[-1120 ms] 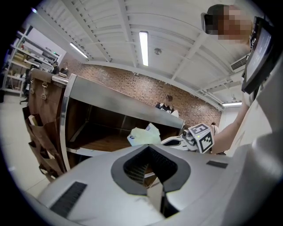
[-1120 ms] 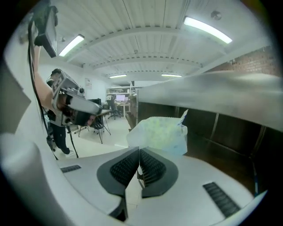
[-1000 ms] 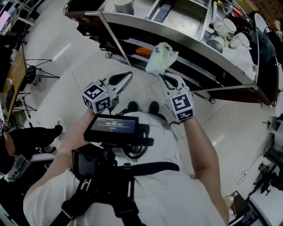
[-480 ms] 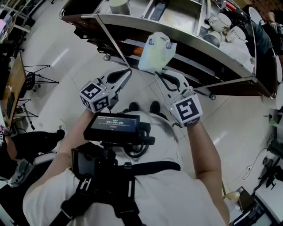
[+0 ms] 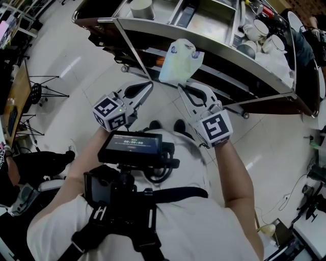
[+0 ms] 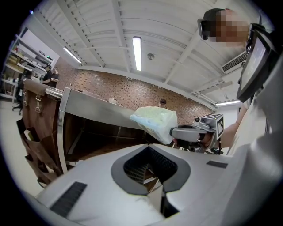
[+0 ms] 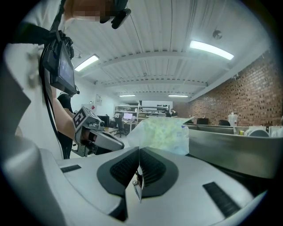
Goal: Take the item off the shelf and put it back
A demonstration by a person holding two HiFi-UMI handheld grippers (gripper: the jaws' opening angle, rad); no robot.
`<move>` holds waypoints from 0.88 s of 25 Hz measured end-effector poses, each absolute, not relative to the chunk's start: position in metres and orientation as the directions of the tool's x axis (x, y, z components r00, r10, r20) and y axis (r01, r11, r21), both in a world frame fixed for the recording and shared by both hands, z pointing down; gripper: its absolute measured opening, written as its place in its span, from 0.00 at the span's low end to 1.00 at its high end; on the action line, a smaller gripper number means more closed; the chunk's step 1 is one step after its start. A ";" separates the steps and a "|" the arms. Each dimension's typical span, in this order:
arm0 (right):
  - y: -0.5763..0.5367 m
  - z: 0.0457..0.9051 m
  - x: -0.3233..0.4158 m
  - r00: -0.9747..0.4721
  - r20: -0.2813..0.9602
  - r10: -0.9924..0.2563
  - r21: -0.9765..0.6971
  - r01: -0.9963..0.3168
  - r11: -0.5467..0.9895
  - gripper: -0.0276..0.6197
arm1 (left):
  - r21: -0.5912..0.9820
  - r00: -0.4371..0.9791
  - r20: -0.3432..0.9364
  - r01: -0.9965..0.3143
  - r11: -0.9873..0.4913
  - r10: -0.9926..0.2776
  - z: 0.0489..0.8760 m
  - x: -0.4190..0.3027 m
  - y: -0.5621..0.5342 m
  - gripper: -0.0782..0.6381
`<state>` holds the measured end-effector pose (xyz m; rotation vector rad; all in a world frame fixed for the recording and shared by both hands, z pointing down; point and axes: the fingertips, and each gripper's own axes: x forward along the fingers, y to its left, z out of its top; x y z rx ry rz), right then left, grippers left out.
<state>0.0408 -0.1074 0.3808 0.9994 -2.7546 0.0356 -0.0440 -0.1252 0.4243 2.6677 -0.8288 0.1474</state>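
The right gripper (image 7: pixel 139 150) has its fingers pressed together on the bottom edge of a soft plastic packet (image 7: pixel 161 132), pale green and white with blue print. Only a thin strip of film lies between the pads. The rest of the packet stands free beyond the fingertips, in the air and resting on nothing.

Just past the packet runs the front rim of a stainless steel shelf (image 5: pixel 239 58), the top tier of a wheeled rack. Further along that tier, to the right of the fingers, sit white cups (image 5: pixel 257 31). To the left sits a pale round container (image 5: pixel 142 7).

Beside the right fingers, apart from the packet, the left gripper (image 5: pixel 151 84) points the same way. Its fingertips meet and hold nothing.

The grip looks slight for the task. Smooth film pinched at one edge could slide out of the pads, and the floppy body could fold or snag on the steel rim as it goes in. A wide swing to the right could knock the cups.
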 end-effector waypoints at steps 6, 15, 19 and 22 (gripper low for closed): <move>-0.111 0.375 0.040 -0.756 0.181 -0.629 0.064 -0.629 0.774 0.06 | 0.288 0.817 0.201 -0.576 -0.765 -0.540 0.422 -0.046 -0.127 0.12; -0.111 0.376 0.039 -0.757 0.179 -0.629 0.051 -0.631 0.774 0.06 | 0.296 0.817 0.199 -0.577 -0.761 -0.542 0.424 -0.047 -0.128 0.12; -0.111 0.375 0.040 -0.760 0.169 -0.627 0.064 -0.626 0.777 0.06 | 0.289 0.816 0.200 -0.578 -0.763 -0.543 0.422 -0.047 -0.128 0.12; -0.110 0.373 0.039 -0.763 0.164 -0.625 0.070 -0.623 0.779 0.06 | 0.280 0.816 0.196 -0.578 -0.766 -0.544 0.420 -0.046 -0.128 0.12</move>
